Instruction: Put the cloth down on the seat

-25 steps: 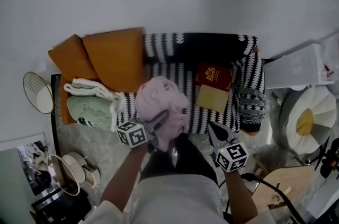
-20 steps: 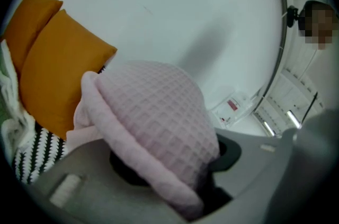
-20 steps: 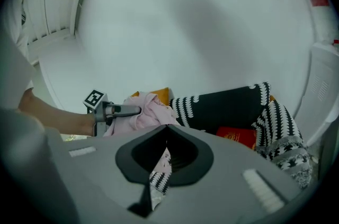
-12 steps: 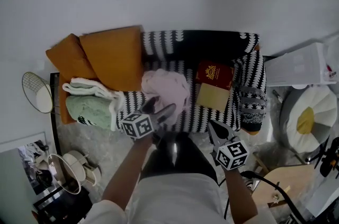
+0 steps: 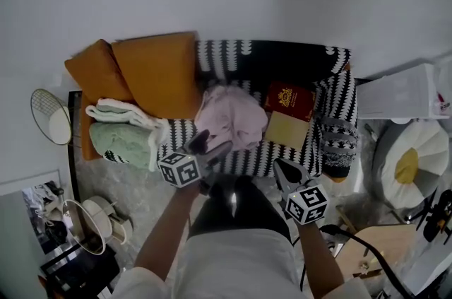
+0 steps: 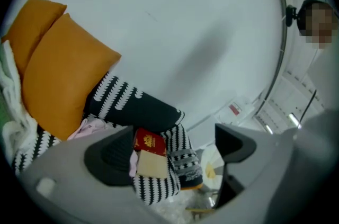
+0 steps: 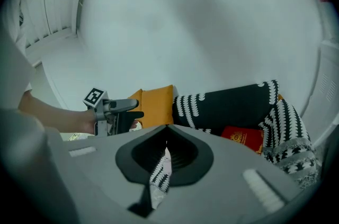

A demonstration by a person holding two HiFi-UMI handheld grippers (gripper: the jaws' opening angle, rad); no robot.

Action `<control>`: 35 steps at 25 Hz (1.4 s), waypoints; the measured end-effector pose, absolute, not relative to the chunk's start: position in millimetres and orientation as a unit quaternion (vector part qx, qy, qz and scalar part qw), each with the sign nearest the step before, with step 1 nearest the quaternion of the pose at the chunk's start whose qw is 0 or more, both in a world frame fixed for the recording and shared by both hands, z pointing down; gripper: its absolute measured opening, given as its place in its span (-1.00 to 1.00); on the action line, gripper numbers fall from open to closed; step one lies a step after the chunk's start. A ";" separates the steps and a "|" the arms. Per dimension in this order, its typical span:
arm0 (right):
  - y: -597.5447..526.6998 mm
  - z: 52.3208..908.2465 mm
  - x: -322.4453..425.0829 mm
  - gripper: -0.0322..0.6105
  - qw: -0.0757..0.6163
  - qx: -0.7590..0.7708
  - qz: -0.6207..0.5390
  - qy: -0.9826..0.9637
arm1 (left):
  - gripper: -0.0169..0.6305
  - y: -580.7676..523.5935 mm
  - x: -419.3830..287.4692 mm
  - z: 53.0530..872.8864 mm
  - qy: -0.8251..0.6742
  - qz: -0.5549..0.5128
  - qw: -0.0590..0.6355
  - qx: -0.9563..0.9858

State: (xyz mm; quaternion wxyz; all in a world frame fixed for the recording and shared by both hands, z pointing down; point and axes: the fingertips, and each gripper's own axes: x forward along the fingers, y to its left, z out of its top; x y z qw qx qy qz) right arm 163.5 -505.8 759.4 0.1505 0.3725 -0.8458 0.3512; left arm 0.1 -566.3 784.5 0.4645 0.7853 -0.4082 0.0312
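The pink cloth (image 5: 229, 119) lies crumpled on the seat (image 5: 263, 157) of a small sofa (image 5: 282, 54) covered in a black-and-white pattern, and neither tool touches it. To its left two orange cushions (image 5: 152, 71) lean against the sofa back, the nearer one just beside the cloth. In front of them a folded green and white blanket (image 5: 120, 138) sits at the seat's left end. On the cloth's right a red book (image 5: 288, 98) and a tan book (image 5: 286, 129) lie flat on the seat, both close against the cloth's edge. A grey patterned throw (image 5: 337, 142) hangs over the sofa's right arm. The left tongs (image 5: 212, 143) hover over the seat's front edge, just short of the cloth's near side and pointing toward it. Their jaws stand well apart, having just swung wide and eased in a little. The left gripper view shows nothing between them, only the distant books and sofa arm, with a sliver of pink past the left jaw. The right tongs (image 5: 281, 170) hang lower right, in front of the seat and below the tan book, well apart from the cloth. The right gripper view shows their jaws closed tip to tip, holding nothing. A round white and yellow cushion (image 5: 409, 167) lies on the floor to the sofa's right.
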 end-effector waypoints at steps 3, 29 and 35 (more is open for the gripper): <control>-502.4 754.2 158.4 -0.89 0.155 0.369 0.345 -0.849 | 0.48 -558.1 -2.2 778.3 -0.401 0.020 0.471 0.786; -399.3 675.1 104.5 -0.89 0.166 0.384 0.284 -0.863 | -0.09 -403.1 -56.6 676.5 -0.371 -0.029 0.440 0.817; -362.4 658.7 88.2 -0.89 0.160 0.400 0.269 -0.862 | -0.16 -354.0 -81.9 661.3 -0.364 -0.028 0.425 0.828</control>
